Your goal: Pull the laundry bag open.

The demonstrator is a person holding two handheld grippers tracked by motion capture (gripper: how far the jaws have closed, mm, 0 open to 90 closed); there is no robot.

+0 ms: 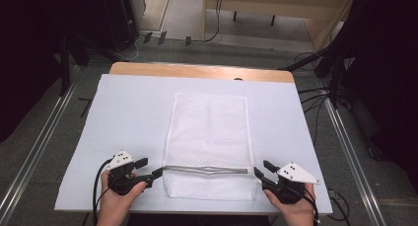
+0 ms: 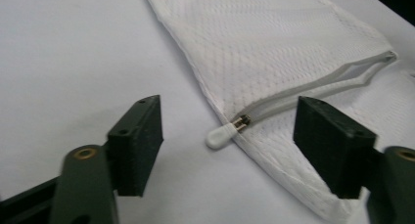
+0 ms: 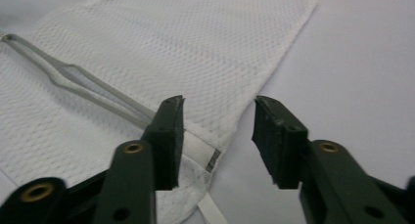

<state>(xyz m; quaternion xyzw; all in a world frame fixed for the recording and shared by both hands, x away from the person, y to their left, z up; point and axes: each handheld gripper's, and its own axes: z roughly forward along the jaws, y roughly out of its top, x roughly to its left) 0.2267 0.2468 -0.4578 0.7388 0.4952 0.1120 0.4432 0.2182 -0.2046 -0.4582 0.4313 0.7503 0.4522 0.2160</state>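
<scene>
Between both spread tongs, left (image 1: pixel 154 168) and right (image 1: pixel 262 169), lies a flat mesh bag (image 1: pixel 209 137).

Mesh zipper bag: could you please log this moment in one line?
mesh zipper bag flat on table | left claw open by zipper pull | right claw open at opposite edge

Two black handheld grippers are seen: the left gripper (image 1: pixel 152 168) and the right gripper (image 1: pixel 263 169). Each is topped by a pale grey three-cornered plate dotted with dark screws. Brass-coloured rivets are set in the blocky black fingers (image 2: pixel 139 143). A black cable (image 1: pixel 95 189) is trailed from the left one.
</scene>
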